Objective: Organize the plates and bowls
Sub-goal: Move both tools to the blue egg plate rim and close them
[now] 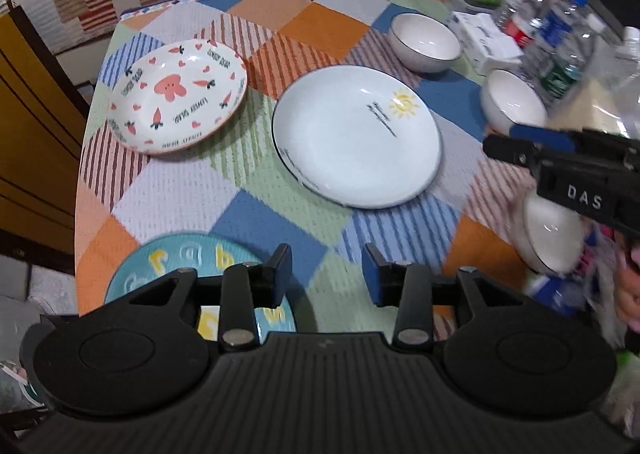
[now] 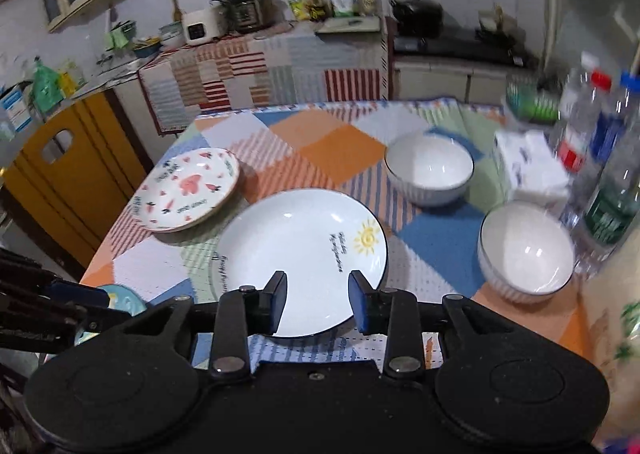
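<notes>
A white plate with a sun drawing (image 1: 356, 135) (image 2: 302, 256) lies mid-table. A pink-patterned plate (image 1: 178, 93) (image 2: 188, 189) lies to its left. A blue plate with yellow letters (image 1: 192, 274) (image 2: 120, 300) sits at the near left edge. Three white bowls stand on the right: far (image 1: 425, 41) (image 2: 429, 167), middle (image 1: 512, 103) (image 2: 526, 252), near (image 1: 550, 230). My left gripper (image 1: 327, 274) is open and empty, its left finger over the blue plate. My right gripper (image 2: 317, 304) is open and empty above the sun plate's near rim; it also shows in the left wrist view (image 1: 520, 143).
Several water bottles (image 1: 560, 33) (image 2: 600, 157) and a white tissue pack (image 1: 486, 39) (image 2: 530, 167) crowd the table's right side. A patchwork cloth (image 1: 280, 205) covers the table. A yellow cabinet (image 2: 64, 177) stands left; a cluttered counter (image 2: 260, 49) lies behind.
</notes>
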`<state>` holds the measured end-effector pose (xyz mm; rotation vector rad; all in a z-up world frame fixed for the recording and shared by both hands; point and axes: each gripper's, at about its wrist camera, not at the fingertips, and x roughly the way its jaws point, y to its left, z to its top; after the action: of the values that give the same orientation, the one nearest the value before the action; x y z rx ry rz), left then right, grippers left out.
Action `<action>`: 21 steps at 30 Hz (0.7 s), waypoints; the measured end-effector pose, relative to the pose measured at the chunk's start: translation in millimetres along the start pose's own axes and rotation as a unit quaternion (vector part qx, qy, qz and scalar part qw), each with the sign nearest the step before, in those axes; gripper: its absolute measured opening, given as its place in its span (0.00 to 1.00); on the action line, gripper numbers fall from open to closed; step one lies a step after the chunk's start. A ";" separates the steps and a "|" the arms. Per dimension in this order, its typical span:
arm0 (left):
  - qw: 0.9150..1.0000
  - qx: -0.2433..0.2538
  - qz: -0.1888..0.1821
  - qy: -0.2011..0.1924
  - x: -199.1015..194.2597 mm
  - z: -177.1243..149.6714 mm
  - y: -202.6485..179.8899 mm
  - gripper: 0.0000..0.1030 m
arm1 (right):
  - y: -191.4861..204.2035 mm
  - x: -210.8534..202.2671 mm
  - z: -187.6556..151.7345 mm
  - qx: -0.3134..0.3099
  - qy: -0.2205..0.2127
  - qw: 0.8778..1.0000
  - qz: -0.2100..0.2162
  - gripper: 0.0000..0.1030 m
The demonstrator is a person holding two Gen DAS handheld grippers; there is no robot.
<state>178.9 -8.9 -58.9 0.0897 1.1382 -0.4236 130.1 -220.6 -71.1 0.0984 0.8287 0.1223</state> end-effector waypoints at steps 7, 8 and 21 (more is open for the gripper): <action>1.000 0.014 0.020 0.005 -45.1 -29.7 14.4 0.42 | 32.3 -47.9 8.0 -0.063 -0.001 0.998 0.010 0.54; 1.000 0.016 0.023 0.004 -50.6 -34.1 17.6 0.43 | 36.8 -51.7 8.2 -0.075 0.003 0.997 0.014 0.59; 0.998 0.020 0.053 0.037 -79.3 -79.0 63.1 0.55 | 115.4 -91.7 -11.7 -0.221 0.040 0.973 0.061 0.67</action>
<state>106.7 93.6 -30.7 0.2016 1.1915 -0.3521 52.1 -119.5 3.3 -0.2777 0.8586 0.4258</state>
